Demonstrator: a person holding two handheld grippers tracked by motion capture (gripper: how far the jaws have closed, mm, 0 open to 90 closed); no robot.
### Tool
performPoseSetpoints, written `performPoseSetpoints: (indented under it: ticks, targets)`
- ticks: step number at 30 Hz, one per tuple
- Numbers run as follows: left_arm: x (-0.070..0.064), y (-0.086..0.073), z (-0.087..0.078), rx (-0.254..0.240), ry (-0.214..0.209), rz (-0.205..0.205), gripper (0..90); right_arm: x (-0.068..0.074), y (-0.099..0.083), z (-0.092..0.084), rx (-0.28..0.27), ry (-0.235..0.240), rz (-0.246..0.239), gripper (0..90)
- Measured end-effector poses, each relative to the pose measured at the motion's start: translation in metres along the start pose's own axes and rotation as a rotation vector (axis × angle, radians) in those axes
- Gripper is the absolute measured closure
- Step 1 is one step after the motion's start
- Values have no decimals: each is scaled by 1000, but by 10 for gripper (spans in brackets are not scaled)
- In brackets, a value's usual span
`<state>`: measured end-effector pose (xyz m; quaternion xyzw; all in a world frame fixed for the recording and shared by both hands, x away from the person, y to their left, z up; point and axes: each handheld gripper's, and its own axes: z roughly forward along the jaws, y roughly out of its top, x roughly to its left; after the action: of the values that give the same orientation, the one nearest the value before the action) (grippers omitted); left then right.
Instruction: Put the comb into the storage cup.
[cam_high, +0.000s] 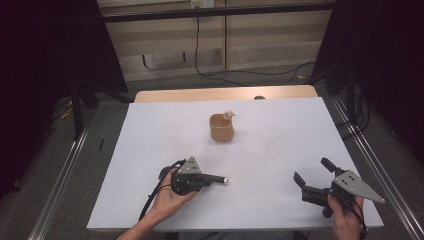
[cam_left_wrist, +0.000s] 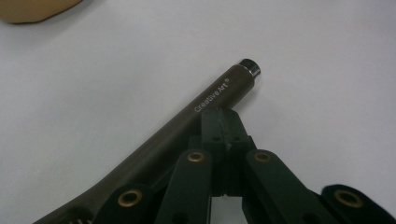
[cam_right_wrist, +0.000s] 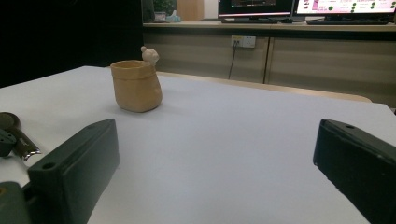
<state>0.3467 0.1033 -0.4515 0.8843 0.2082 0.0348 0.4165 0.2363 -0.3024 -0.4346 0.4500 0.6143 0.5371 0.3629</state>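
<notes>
The tan cup (cam_high: 221, 128) stands upright mid-table (cam_high: 150, 150), a small pale figure on its rim; its contents cannot be seen. The left tongs (cam_high: 212, 179) clamp a dark brown pen (cam_left_wrist: 219, 91) with a silver tip and white lettering, near the table's front edge. The right tongs (cam_high: 314, 174) gape wide, holding nothing.

From my high view the room is dim, black at both sides; the white tabletop (cam_high: 280, 150) is the one evenly lit area, lit from overhead. Soft, short shadows sit under the tan cup (cam_high: 221, 128) and both tools. A small glint shows on the pen (cam_high: 216, 179) tip. In my left tool view the pen's (cam_left_wrist: 210, 100) metal cap catches glare, its print stays sharp, near jaws are soft and dark. In my right tool view the near jaws blur, the cup (cam_right_wrist: 136, 85) is fairly sharp, the monitors (cam_right_wrist: 303, 7) blow out bright. Slight graininess throughout.
</notes>
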Motion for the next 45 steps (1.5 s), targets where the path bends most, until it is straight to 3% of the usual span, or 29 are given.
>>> performPoseSetpoints:
  ticks: [27, 45]
  targets:
    - [0, 7, 9, 2, 22, -8, 900, 2, -1, 3, 4, 2, -3, 0]
    - [6, 15, 10, 36, 16, -20, 900, 1, -1, 2, 5, 1, -5, 0]
